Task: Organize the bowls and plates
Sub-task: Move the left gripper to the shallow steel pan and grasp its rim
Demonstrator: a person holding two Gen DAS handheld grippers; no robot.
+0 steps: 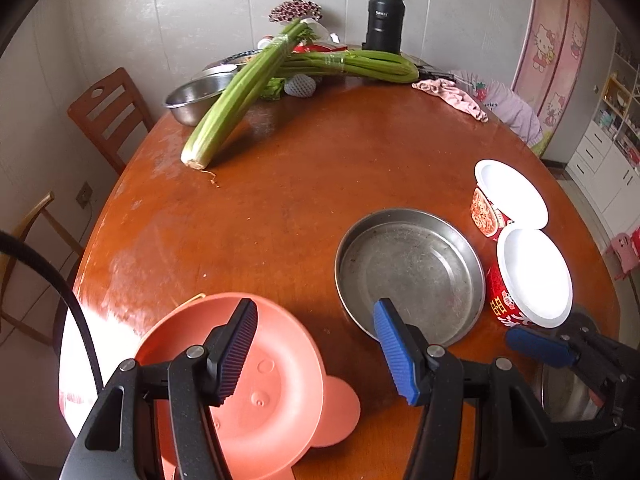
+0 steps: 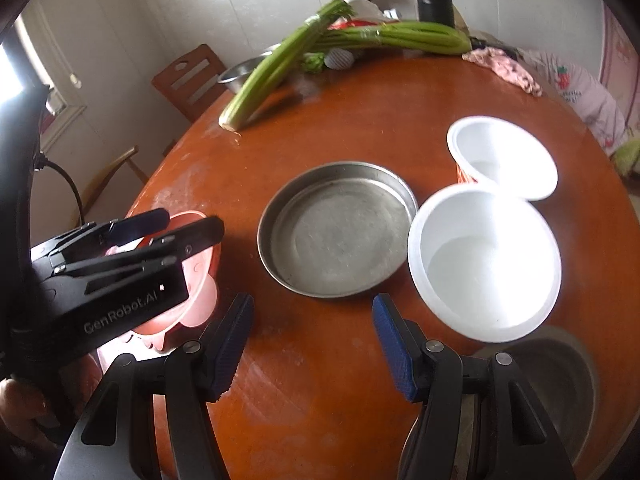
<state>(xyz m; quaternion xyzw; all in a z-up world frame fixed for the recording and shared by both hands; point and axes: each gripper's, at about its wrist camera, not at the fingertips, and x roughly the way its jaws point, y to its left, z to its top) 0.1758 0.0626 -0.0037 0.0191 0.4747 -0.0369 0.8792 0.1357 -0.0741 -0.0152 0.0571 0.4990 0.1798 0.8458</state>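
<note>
Nearest the left gripper (image 1: 316, 350), whose jaws stand wide apart and hold nothing, a salmon-pink pig-face plate (image 1: 256, 380) lies flat at the near left rim of the worktop (image 1: 304, 184), under the left finger. The right gripper (image 2: 314, 346) is likewise spread and empty, hovering over bare wood; a grey metal bowl (image 2: 560, 384) sits partly hidden beneath its right finger at the near edge.

Just beyond, a shallow stainless steel pan (image 2: 336, 228) rests mid-worktop, open side up. Touching or nearly touching its right side stands a white-lined red paper bowl (image 2: 484, 260), with a second paper bowl (image 2: 502, 156) just behind it; both are upright and close together.

The round worktop is glossy reddish-brown wood, scuffed pale toward the left rim, with a broad open stretch past the pan.

At the far side lie two celery bunches (image 1: 236, 96), one propped on a steel mixing bowl (image 1: 192, 98), beside a foam-netted fruit (image 1: 300, 85), a pink cloth (image 1: 452, 98) and a dark thermos flask (image 1: 383, 16) against the tiled wall. A wooden chair (image 1: 108, 114) stands off the left edge.
</note>
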